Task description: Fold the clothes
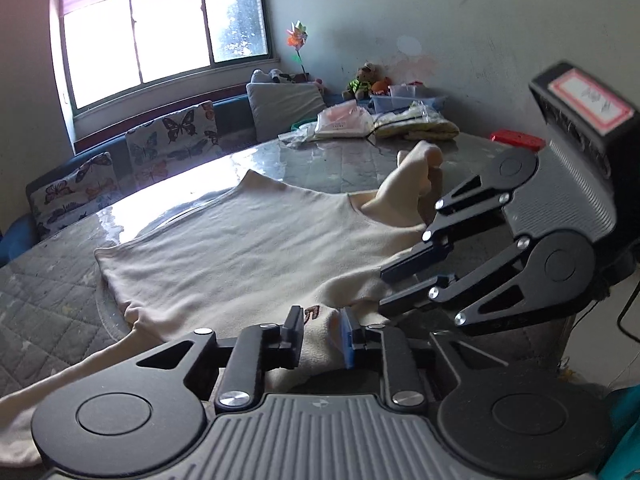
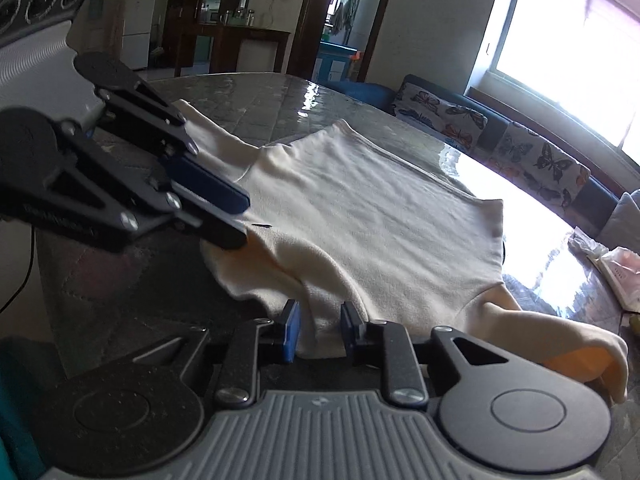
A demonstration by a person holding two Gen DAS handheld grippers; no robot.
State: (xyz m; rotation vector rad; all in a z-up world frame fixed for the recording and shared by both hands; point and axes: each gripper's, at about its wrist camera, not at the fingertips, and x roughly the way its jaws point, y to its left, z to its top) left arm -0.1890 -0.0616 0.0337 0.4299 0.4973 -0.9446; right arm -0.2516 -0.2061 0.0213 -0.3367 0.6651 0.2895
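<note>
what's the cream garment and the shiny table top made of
Cream long-sleeved garment: looks like soft fleece or brushed knit, matte and fuzzy, draping in thick folds. Shiny table top: apparently a clear glossy cover, glass or plastic, mirroring the window, over grey quilted fabric.

Cream garment spread on the worktop, with both grippers at its near edge.

The cream garment [image 2: 360, 208] lies mostly flat on the glossy grey worktop [image 2: 280, 96], 1 sleeve [image 2: 560, 340] trailing off to the right. The right gripper [image 2: 320, 332] has a bunched fold of the cloth between its 2 blue-padded jaws, which stand a little apart around it. The left gripper [image 2: 224, 216] reaches in from the left, its jaws nearly together at the garment's edge. Behind, butterfly-print cushions [image 2: 540, 160] line a bench under a bright window [image 2: 580, 52].
</note>
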